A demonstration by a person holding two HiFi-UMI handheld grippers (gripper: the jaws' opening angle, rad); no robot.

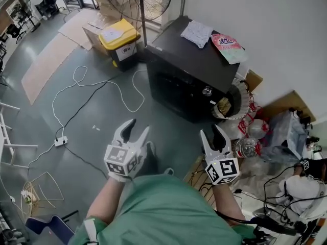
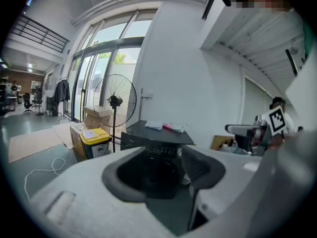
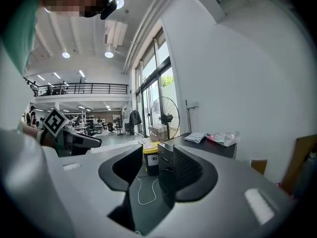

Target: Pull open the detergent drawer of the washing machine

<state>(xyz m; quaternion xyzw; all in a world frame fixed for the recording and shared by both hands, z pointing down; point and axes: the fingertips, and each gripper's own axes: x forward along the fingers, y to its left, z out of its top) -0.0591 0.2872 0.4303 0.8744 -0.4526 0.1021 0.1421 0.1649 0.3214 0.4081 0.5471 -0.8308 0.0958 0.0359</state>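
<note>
Below, in the head view, a black washer stood against the wall, well apart from both claws. The left claw and right claw hung open and empty. Its drawer was too small to pick out.

In the left gripper view, the washer showed through parted jaws.

In the right gripper view, the jaws likewise stood wide, holding nothing.

The drawer was probably light, stiff plastic, best hooked at its front lip and pulled straight.
</note>
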